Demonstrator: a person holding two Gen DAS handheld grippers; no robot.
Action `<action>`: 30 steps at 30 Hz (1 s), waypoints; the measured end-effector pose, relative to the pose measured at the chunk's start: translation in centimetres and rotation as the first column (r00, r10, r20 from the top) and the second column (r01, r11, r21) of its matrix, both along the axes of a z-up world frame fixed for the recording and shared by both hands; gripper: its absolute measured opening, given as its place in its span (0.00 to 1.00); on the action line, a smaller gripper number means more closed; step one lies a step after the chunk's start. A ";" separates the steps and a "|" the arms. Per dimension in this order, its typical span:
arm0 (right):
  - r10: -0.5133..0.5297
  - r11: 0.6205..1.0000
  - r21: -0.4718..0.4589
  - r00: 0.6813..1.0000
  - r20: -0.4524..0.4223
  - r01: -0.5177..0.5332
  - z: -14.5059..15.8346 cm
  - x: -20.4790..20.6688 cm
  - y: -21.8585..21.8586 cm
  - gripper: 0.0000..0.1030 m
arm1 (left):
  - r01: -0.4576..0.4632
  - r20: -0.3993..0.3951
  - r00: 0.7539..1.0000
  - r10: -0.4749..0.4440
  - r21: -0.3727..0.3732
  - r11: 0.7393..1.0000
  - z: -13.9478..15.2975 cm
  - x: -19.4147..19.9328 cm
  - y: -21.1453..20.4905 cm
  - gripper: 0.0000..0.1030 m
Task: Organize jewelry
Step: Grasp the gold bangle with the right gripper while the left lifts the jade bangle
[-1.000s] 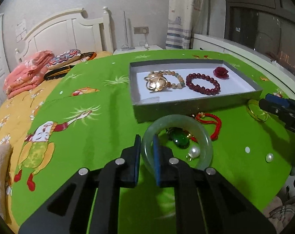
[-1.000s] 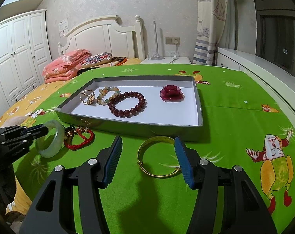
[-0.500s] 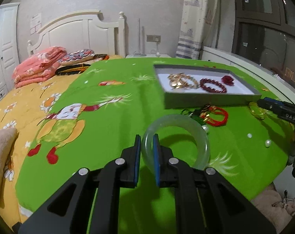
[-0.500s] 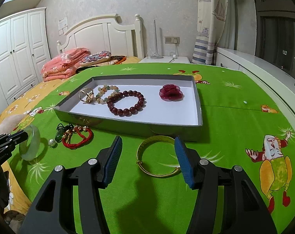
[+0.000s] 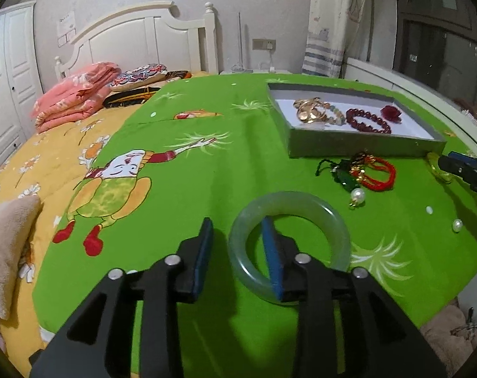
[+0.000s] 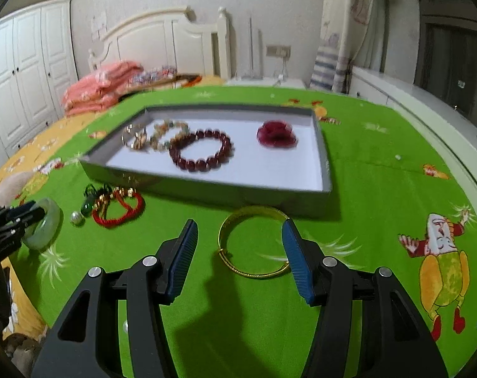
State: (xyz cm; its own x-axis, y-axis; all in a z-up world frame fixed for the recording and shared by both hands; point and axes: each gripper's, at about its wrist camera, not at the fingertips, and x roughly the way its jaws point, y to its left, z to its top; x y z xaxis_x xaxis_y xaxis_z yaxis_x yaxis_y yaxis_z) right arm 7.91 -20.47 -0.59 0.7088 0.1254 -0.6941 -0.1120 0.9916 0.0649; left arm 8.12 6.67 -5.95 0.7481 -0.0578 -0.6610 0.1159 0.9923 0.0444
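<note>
— What's on the left?

— The left gripper [image 5: 237, 252] has its fingers spread, and the jade bangle [image 5: 289, 245] lies on the green bedspread [image 5: 207, 189] with one finger inside its ring.

— And further right?

— A red cord bracelet [image 6: 118, 208] and a pearl [image 6: 76, 218] lie beside the grey tray [image 6: 320, 170]. The right gripper [image 6: 238, 252] is spread wide, its fingers either side of the gold bangle [image 6: 254, 241] just in front of the tray.
</note>
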 end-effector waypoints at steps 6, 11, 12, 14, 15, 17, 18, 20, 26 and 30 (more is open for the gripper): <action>0.034 0.998 -0.051 0.998 -0.060 -0.037 -0.6 0.9 1.1 0.49 | 0.008 -0.011 1.000 -0.008 0.000 1.000 -0.3 0.5 0.2 0.34; 0.087 0.993 -0.074 0.993 -0.074 -0.093 -0.7 0.9 2.4 0.22 | 0.014 -0.010 1.000 -0.014 -0.006 1.000 -0.3 0.5 0.3 0.35; 0.089 0.991 -0.092 0.994 -0.070 -0.095 -0.7 0.9 2.7 0.13 | 0.015 -0.009 1.000 -0.015 -0.008 1.000 -0.3 0.5 0.4 0.35; 0.093 0.987 -0.124 0.994 -0.055 -0.099 -0.8 0.5 3.2 0.08 | 0.018 -0.008 1.000 -0.018 -0.009 1.000 -0.3 0.5 0.4 0.36; 0.094 0.987 -0.123 0.994 -0.050 -0.100 -0.8 0.4 3.3 0.08 | 0.018 -0.007 1.000 -0.018 -0.010 1.000 -0.3 0.5 0.4 0.37; 0.090 0.991 -0.095 0.995 -0.034 -0.093 -0.7 0.0 3.0 0.08 | 0.011 -0.004 1.000 -0.011 -0.013 1.000 -0.4 0.6 0.6 0.41; 0.089 0.992 -0.087 0.996 -0.021 -0.090 -0.6 -0.2 2.8 0.08 | 0.002 -0.003 1.000 -0.002 -0.014 1.000 -0.4 0.7 0.8 0.44; 0.083 0.994 -0.068 0.997 0.006 -0.083 -0.3 -0.5 2.4 0.08 | -0.021 -0.003 1.000 0.021 -0.033 0.999 -0.4 0.8 1.4 0.58; 0.075 0.996 -0.058 0.997 0.022 -0.073 -0.2 -0.6 2.2 0.08 | 0.037 0.014 0.999 -0.035 -0.121 0.992 -0.1 -0.6 2.1 0.77; 0.073 0.996 -0.060 0.997 0.026 -0.071 -0.2 -0.6 2.2 0.08 | 0.097 0.062 0.994 -0.090 -0.110 0.989 0.5 -1.6 1.0 0.96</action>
